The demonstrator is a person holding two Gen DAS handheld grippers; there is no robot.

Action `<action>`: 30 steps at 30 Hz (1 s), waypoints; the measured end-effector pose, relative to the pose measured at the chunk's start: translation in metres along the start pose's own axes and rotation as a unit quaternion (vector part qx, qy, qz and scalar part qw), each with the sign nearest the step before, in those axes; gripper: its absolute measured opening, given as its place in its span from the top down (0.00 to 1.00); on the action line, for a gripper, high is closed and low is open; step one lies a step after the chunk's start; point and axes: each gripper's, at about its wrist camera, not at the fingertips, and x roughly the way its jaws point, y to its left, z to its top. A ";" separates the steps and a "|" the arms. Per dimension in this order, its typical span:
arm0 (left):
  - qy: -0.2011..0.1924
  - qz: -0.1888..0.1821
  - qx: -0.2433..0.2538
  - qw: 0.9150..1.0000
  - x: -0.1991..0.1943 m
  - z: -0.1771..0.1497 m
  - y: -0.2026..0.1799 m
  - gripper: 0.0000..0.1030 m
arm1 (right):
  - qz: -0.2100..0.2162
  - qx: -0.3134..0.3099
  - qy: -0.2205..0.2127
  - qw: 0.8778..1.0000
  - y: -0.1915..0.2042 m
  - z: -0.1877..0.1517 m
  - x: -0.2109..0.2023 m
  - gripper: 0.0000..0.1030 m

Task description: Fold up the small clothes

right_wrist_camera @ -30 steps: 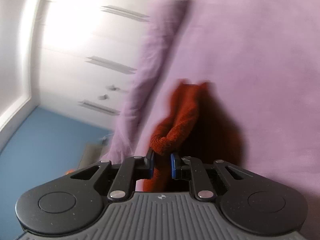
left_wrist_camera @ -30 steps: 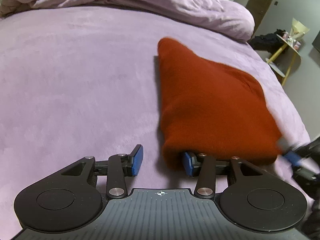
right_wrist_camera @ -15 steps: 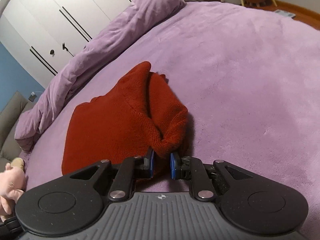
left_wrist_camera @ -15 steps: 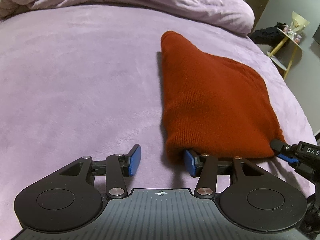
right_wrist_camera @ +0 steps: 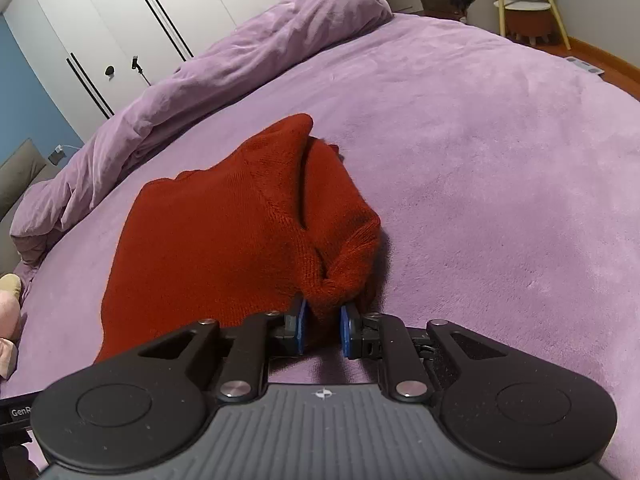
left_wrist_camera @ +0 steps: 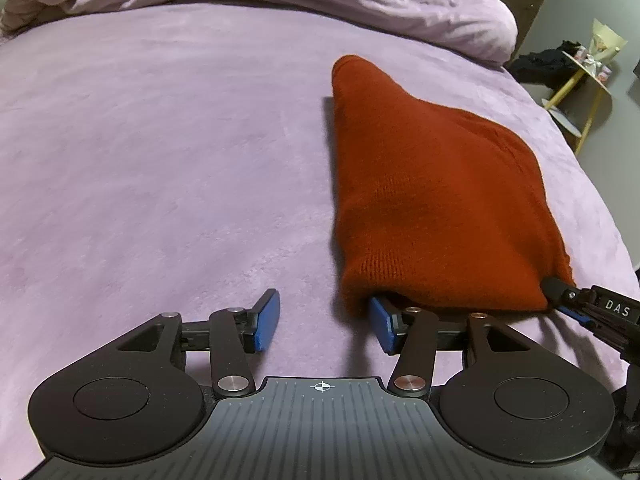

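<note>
A: Bedspread [left_wrist_camera: 168, 152] is seen bare on the left, and the left gripper [left_wrist_camera: 324, 326] is held wide apart at the near hem of the rust knit garment [left_wrist_camera: 432, 200]; only its right pad is tucked under the cloth, so nothing is gripped there.

B: And further right?

A: The right gripper [right_wrist_camera: 322, 330] is nearly closed on a bunched corner of the same garment [right_wrist_camera: 224, 232], which is now laid flat on the bed, doubled over itself. A second ago that corner was being carried through the air, with the view blurred; half a second ago it was already set down.

B: So one fold is judged finished?

A: That is judged likely. The pinched corner is probably to be released next, or another fold begun.
</note>
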 end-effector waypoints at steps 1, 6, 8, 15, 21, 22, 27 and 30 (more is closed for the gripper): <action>0.000 0.000 -0.001 1.000 -0.001 0.000 0.001 0.46 | 0.000 -0.002 -0.001 1.000 0.000 0.000 0.000 0.86; 0.001 0.009 -0.005 1.000 -0.007 -0.003 0.008 0.48 | 0.003 -0.022 -0.009 1.000 0.000 -0.003 0.000 0.86; 0.002 0.021 -0.005 1.000 -0.012 -0.005 0.015 0.48 | 0.001 -0.040 -0.018 0.999 0.002 -0.007 -0.005 0.79; -0.042 0.011 -0.070 0.997 -0.030 0.013 0.042 0.40 | -0.059 -0.032 -0.074 0.995 0.000 -0.006 -0.041 0.61; -0.086 0.008 -0.041 0.995 -0.012 0.053 0.003 0.34 | 0.022 -0.048 -0.069 0.996 0.040 0.034 -0.009 0.73; -0.096 0.024 -0.033 0.995 -0.007 0.061 -0.006 0.33 | 0.027 -0.050 -0.065 0.996 0.047 0.040 0.000 0.75; -0.107 0.051 0.002 0.993 0.036 0.097 -0.044 0.33 | 0.022 -0.055 -0.027 0.998 0.076 0.070 0.066 0.79; -0.108 0.042 0.018 0.993 0.064 0.115 -0.060 0.33 | 0.001 -0.082 -0.042 0.996 0.085 0.087 0.091 0.79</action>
